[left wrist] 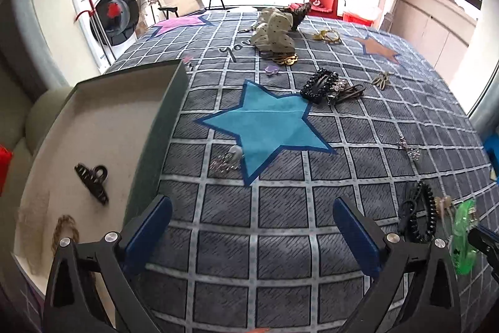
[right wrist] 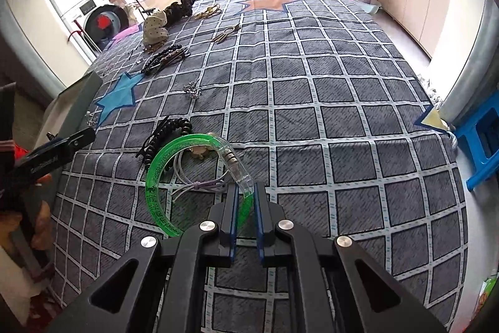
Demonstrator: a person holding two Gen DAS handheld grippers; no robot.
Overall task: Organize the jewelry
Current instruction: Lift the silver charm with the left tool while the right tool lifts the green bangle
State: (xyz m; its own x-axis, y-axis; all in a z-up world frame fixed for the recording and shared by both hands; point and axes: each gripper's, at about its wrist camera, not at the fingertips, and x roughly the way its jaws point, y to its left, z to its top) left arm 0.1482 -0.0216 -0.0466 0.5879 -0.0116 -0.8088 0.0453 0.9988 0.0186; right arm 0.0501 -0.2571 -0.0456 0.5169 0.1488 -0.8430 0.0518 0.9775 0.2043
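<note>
Daylight from a wide window falls across a bed spread with a grey checked quilt (left wrist: pixel 280 239) sewn with stars, a stacked washer and dryer standing off to the far left.

From the left wrist view, the left tongs (left wrist: pixel 252 234) stand wide apart with nothing between them, hovering over bare quilt. Just to their left lies an open tray (left wrist: pixel 103 102) with a pale floor, holding a black claw clip (left wrist: pixel 93 181). Ahead of the tongs sits a blue star patch (left wrist: pixel 268 130); beyond it a black beaded hair clip (left wrist: pixel 321 83), and further off a cream dotted bow (left wrist: pixel 274 33). To the right lies a black coil hair tie (left wrist: pixel 421 217), with the green bangle (left wrist: pixel 464 242) at the right edge. Stitched script reading "you" shows near the bow.

From the right wrist view, the right tongs (right wrist: pixel 246 205) are closed on the green bangle (right wrist: pixel 162 177), pinching its clear end section — the rest of the ring juts out to the left above the quilt. It looks like stiff, light plastic, smooth and likely slippery, so a grip across the flat of the band seems safest. Dark lettering runs along its green part, too small to read. A thin lilac cord (right wrist: pixel 199 184) lies just beneath it, close enough that it might snag — hard to tell.
</note>
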